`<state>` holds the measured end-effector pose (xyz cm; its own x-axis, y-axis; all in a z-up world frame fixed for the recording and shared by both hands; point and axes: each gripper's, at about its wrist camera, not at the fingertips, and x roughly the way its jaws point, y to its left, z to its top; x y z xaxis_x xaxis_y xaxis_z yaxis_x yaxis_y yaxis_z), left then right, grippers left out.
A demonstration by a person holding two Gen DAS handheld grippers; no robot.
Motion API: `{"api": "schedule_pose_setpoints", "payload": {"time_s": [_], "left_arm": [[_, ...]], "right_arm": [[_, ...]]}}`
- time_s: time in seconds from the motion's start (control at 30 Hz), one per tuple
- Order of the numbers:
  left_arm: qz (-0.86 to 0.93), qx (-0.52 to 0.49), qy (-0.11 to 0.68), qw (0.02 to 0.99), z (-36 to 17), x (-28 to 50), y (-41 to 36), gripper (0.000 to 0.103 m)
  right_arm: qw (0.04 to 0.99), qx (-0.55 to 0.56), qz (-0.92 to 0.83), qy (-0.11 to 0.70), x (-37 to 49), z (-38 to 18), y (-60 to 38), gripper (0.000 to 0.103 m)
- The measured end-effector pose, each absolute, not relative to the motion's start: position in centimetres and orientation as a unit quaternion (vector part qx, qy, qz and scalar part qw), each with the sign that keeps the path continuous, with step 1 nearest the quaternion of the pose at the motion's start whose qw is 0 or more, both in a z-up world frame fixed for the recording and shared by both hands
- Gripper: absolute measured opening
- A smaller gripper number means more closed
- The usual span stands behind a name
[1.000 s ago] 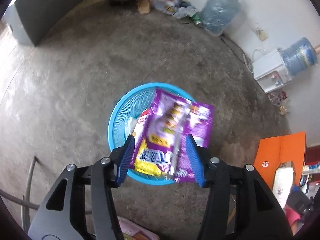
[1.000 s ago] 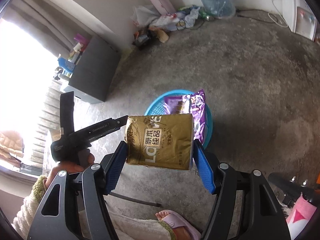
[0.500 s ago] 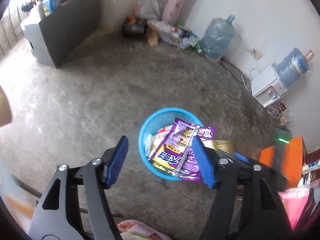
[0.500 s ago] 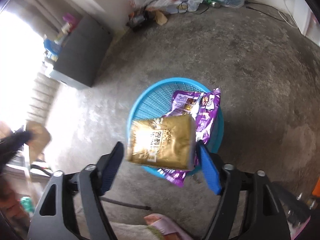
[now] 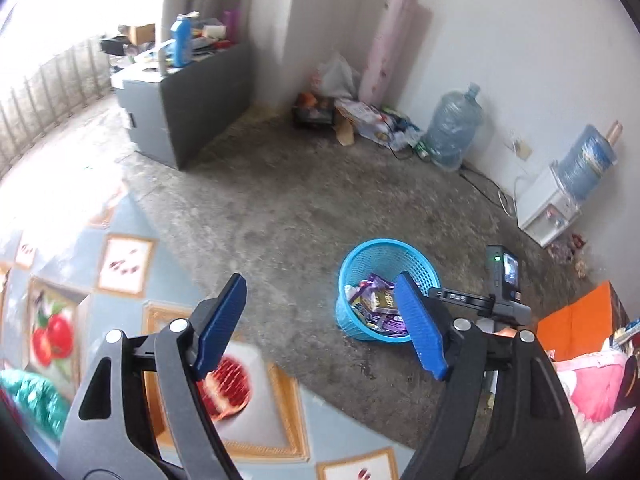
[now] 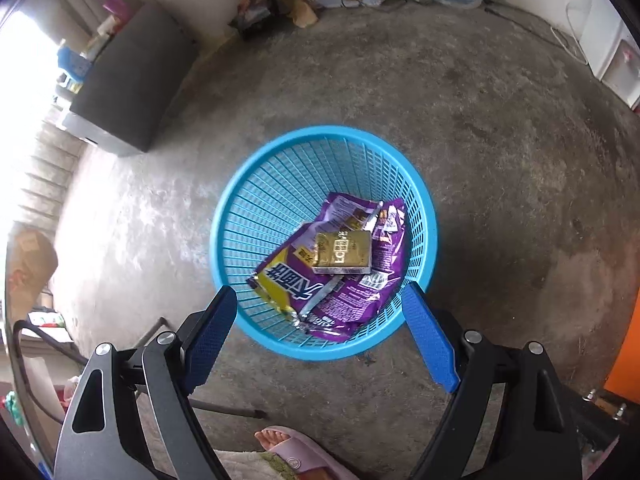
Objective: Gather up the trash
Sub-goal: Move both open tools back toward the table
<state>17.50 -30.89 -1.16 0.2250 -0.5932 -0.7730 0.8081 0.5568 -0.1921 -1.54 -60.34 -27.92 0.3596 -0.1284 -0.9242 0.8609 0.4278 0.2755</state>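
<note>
A blue mesh basket (image 6: pixel 256 216) stands on the concrete floor. Inside it lie a purple snack bag (image 6: pixel 352 300) and a gold packet (image 6: pixel 342 252) on top of it. My right gripper (image 6: pixel 320 328) is open and empty, just above the basket's near rim. My left gripper (image 5: pixel 320 320) is open and empty, held over a table with a fruit-print cloth (image 5: pixel 120 264). The basket (image 5: pixel 360 256) also shows in the left wrist view, on the floor to the right of the table, with the purple bag (image 5: pixel 374 284) and the gold packet (image 5: pixel 384 300) in it.
A grey cabinet (image 5: pixel 192 96) stands at the far left. Bags and clutter (image 5: pixel 360 120) lie along the far wall beside a water jug (image 5: pixel 452 128). A white dispenser (image 5: pixel 548 208) and an orange box (image 5: pixel 572 316) are at the right. A slippered foot (image 6: pixel 296 452) is near the basket.
My right gripper opened and the gold packet dropped into the basket. My left gripper drew back from the basket, away from the purple bag, to over the table.
</note>
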Motion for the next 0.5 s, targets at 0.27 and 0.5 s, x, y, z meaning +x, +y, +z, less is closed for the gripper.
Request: {"api": "schedule_pose_setpoints", "payload": {"time_s": [0.27, 0.5], "left_arm": [[-0.436, 0.085, 0.408, 0.797, 0.4, 16.5, -24.0, 0.075], [-0.399, 0.079, 0.406, 0.818, 1.0, 15.6, -18.2, 0.076]], "right_arm": [[0.767, 0.36, -0.334, 0.412, -1.0, -20.5, -54.6, 0.082], [0.813, 0.265, -0.334, 0.396, 0.8, -13.7, -47.3, 0.092]]}}
